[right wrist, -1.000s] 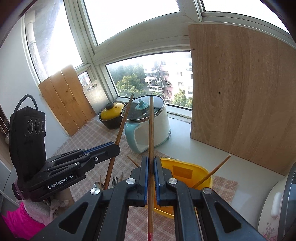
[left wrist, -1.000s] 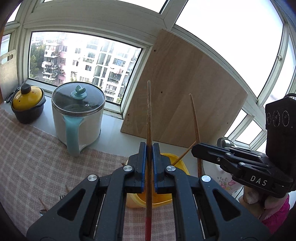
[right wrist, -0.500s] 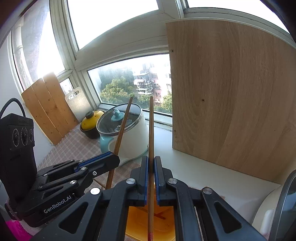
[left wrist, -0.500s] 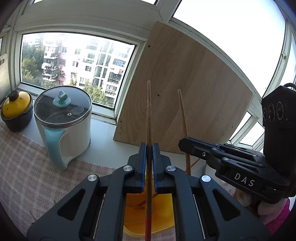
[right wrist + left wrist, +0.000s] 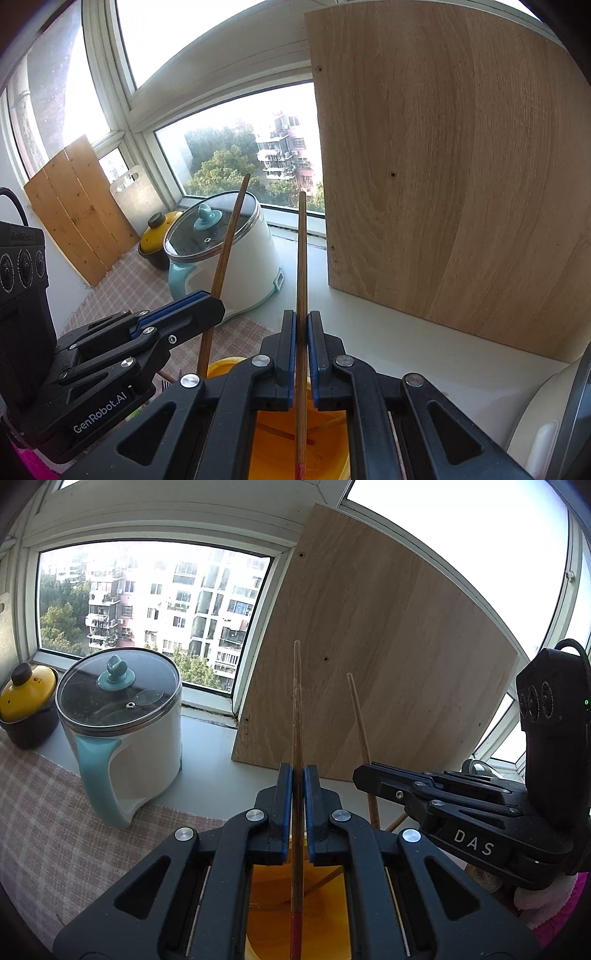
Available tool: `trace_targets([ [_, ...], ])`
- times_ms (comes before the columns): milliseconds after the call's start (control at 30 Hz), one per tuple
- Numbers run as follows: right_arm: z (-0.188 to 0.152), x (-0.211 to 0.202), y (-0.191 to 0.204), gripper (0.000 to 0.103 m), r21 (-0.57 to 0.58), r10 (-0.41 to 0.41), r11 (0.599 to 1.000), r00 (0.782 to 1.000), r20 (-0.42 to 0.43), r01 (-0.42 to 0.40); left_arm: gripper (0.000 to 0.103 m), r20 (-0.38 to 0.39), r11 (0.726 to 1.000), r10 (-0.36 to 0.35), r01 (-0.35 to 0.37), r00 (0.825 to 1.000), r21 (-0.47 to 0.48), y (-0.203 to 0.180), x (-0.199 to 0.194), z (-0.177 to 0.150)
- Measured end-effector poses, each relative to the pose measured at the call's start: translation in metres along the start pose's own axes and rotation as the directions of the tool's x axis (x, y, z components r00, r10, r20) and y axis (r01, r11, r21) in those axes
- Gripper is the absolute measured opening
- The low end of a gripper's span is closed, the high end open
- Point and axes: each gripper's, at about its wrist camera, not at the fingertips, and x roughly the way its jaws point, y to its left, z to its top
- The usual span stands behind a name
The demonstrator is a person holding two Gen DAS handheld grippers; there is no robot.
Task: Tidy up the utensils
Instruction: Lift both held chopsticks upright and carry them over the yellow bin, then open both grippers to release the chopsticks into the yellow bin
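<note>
Both tools are clamped shut, each on one chopstick. Low in the centre of the left wrist view, the left tool [image 5: 297,805] pinches a dark wooden chopstick [image 5: 296,709] between its blue pads; the stick runs straight up the middle of the frame, its red end showing below the jaws. The right tool [image 5: 302,347] sits the same way in its own view, closed on a lighter chopstick [image 5: 301,258] that also stands up the frame's centre. Each tool shows in the other's view: the right one enters from the right edge of the left view, the left one from the lower left of the right view, each with its stick slanting upward.

Directly beneath both sets of jaws, at the bottom centre, lies a yellow tub [image 5: 325,443] with more chopsticks lying inside it. It rests on a surface covered by a checked cloth [image 5: 40,834].

Farther out, left of centre, a white electric pot [image 5: 122,731] with a teal handle and glass lid stands near the window sill, with a small yellow-lidded pot [image 5: 26,705] at the left edge. A large wooden board [image 5: 373,657] leans against the window, filling the upper right.
</note>
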Motion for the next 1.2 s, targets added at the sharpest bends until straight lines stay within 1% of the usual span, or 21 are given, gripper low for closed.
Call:
trace_targets([
  [500,-0.024,0.007,-0.004,0.004,0.018,0.01,1.0,0.999,-0.044,-0.009,0.004,-0.053,1.0,-0.003,0.003,0.999,0.007,0.0,-0.003,-0.016],
  [733,-0.034,0.006,-0.004,0.005,0.02,0.007,1.0,0.999,-0.053,-0.006,0.004,-0.073,1.0,0.009,-0.008,0.997,0.023,-0.001,-0.008,-0.023],
  [800,-0.037,0.004,-0.004,0.014,0.017,-0.002,1.0,0.999,-0.052,0.003,0.004,-0.078,0.999,0.013,-0.011,0.997,0.03,-0.002,-0.01,-0.025],
  [833,-0.037,0.002,-0.003,0.023,0.017,-0.007,1.0,0.999,-0.049,0.007,0.004,-0.081,0.999,0.015,-0.012,0.997,0.035,-0.002,-0.011,-0.025],
  [867,-0.037,0.001,-0.004,0.028,0.016,-0.01,1.0,0.999,-0.047,0.011,0.005,-0.082,0.999,0.019,-0.016,0.996,0.039,-0.002,-0.012,-0.026],
  [1000,-0.039,-0.005,-0.002,0.031,0.013,-0.016,1.0,0.999,-0.039,0.017,0.008,-0.084,0.999,0.021,-0.018,0.996,0.042,0.0,-0.02,-0.031],
  [1033,-0.039,-0.007,-0.002,0.036,0.01,-0.02,1.0,0.999,-0.036,0.021,0.013,-0.085,0.999,0.021,-0.017,0.996,0.041,0.001,-0.023,-0.032],
  [1067,-0.04,-0.008,-0.001,0.044,0.006,-0.025,1.0,0.999,-0.033,0.026,0.019,-0.085,0.999,0.021,-0.018,0.996,0.041,0.002,-0.025,-0.033],
  [1100,-0.041,-0.01,0.0,0.047,0.002,-0.028,1.0,0.999,-0.028,0.028,0.022,-0.081,0.999,0.021,-0.018,0.996,0.045,0.002,-0.028,-0.034],
  [1133,-0.041,-0.012,0.001,0.05,-0.002,-0.028,1.0,0.999,-0.025,0.028,0.022,-0.079,0.998,0.025,-0.021,0.997,0.051,0.002,-0.031,-0.035],
  [1200,-0.043,-0.014,0.004,0.053,-0.008,-0.03,1.0,0.999,-0.022,0.03,0.022,-0.076,0.998,0.029,-0.024,0.997,0.061,0.001,-0.037,-0.037],
])
